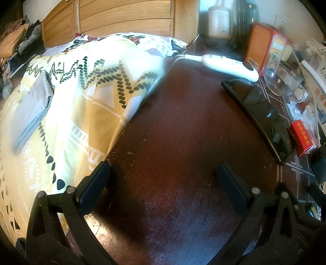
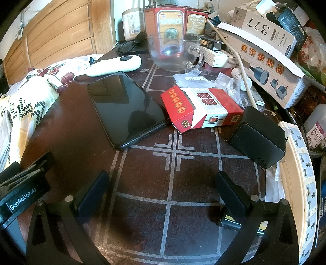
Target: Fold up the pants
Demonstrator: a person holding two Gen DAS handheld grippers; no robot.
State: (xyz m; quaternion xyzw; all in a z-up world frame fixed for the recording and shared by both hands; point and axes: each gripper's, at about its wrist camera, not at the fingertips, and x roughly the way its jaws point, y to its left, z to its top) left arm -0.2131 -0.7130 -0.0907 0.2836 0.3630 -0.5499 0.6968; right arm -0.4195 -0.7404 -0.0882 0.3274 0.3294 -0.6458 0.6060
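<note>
Both tools hang spread wide over the dark wooden bench [image 1: 173, 122] with nothing between their fingers. Nearest the left wrist camera, the left tool [image 1: 162, 179] has its two dark pads apart above bare, scratched wood; its left finger [image 1: 95, 183] sits just at the edge of the yellow patterned blanket [image 1: 81, 114] that spills from the bed against the bench. Nearest the right wrist camera, the right tool [image 2: 162, 183] is equally open, above the part of the bench marked with pale grid lines.

Taking the black phone [image 2: 126, 108] as the landmark: it lies flat ahead of the right tool, slightly to the left. Touching its right edge is a red and white carton [image 2: 201, 108]. Just behind the phone rests a white handheld controller [image 2: 114, 65] with a cord. Behind and to the right of the phone stands a clear glass cup [image 2: 175, 53], with red medicine boxes [image 2: 173, 22] behind it. Further right of the phone, past the carton, sits a black charger block [image 2: 258, 136], and beyond that a white power strip [image 2: 303, 173] runs along the bench edge.

Well to the left of the phone, on the blanket, lie the grey pants [image 1: 30, 110], loosely folded and untouched by either tool. A wooden headboard [image 1: 122, 18] rises behind the bed.
</note>
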